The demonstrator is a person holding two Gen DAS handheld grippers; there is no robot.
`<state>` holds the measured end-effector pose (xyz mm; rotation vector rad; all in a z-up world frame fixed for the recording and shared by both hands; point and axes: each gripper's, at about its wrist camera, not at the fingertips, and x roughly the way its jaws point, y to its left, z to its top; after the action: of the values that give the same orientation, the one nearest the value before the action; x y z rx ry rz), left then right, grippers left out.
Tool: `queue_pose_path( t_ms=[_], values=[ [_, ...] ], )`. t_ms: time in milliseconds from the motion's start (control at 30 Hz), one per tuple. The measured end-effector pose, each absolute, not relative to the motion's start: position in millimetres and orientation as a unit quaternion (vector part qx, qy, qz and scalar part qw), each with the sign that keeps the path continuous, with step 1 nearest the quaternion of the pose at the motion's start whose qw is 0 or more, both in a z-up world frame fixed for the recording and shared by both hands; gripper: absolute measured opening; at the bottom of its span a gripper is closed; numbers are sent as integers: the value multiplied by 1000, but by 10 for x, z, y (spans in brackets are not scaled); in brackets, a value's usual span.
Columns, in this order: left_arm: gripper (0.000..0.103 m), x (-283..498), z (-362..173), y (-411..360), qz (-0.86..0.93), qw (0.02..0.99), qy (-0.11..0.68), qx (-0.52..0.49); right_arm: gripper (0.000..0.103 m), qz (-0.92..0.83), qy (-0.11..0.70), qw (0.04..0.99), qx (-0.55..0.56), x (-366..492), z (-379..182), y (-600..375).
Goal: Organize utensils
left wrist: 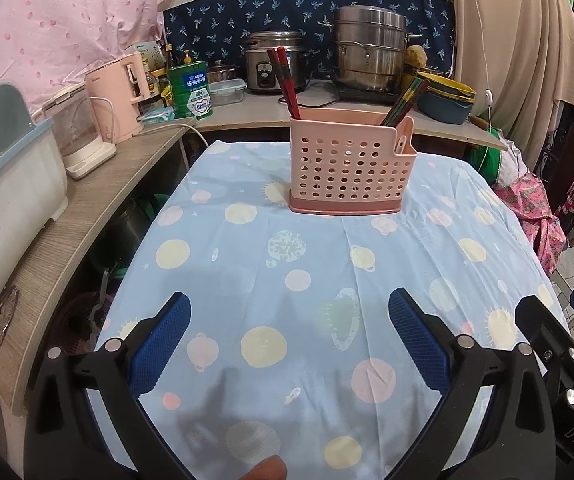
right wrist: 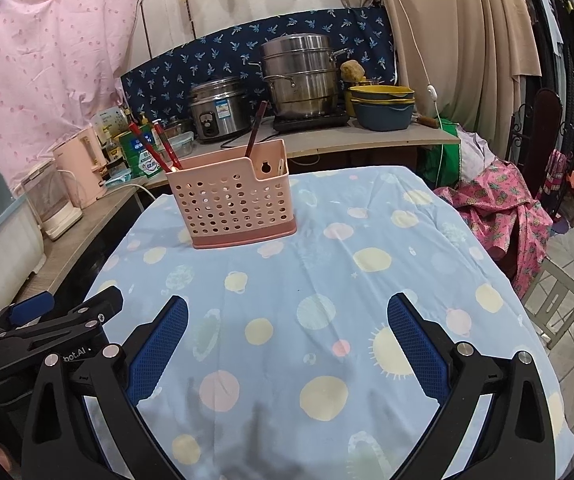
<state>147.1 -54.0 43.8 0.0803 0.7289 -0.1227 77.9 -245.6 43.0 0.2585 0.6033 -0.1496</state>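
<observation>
A pink perforated utensil holder (left wrist: 349,164) (right wrist: 233,204) stands upright on the far part of the blue planet-print tablecloth (left wrist: 295,280) (right wrist: 367,280). Red and dark chopsticks (left wrist: 287,82) (right wrist: 155,148) lean out of its left compartment. More dark chopsticks (left wrist: 405,100) (right wrist: 255,128) stick out of its right side. My left gripper (left wrist: 289,316) is open over the near cloth with nothing between its blue pads. My right gripper (right wrist: 287,320) is open too, also empty, well short of the holder. Each gripper shows at the edge of the other's view.
A wooden shelf (left wrist: 87,216) runs along the left with a pink kettle (left wrist: 117,96), a white appliance and a green tin (left wrist: 191,90). Behind the table stand a rice cooker (left wrist: 275,62), a steel steamer pot (left wrist: 369,48) and stacked bowls (right wrist: 383,106). A stool (right wrist: 555,300) stands right of the table.
</observation>
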Motion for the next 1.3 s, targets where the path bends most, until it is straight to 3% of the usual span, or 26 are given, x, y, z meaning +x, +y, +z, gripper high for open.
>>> queue_pose_path(
  t_ms=[1300],
  values=[
    [95, 1590, 375, -491, -39, 930, 362, 45, 96, -83, 309, 940, 119, 841, 329, -2481]
  ],
)
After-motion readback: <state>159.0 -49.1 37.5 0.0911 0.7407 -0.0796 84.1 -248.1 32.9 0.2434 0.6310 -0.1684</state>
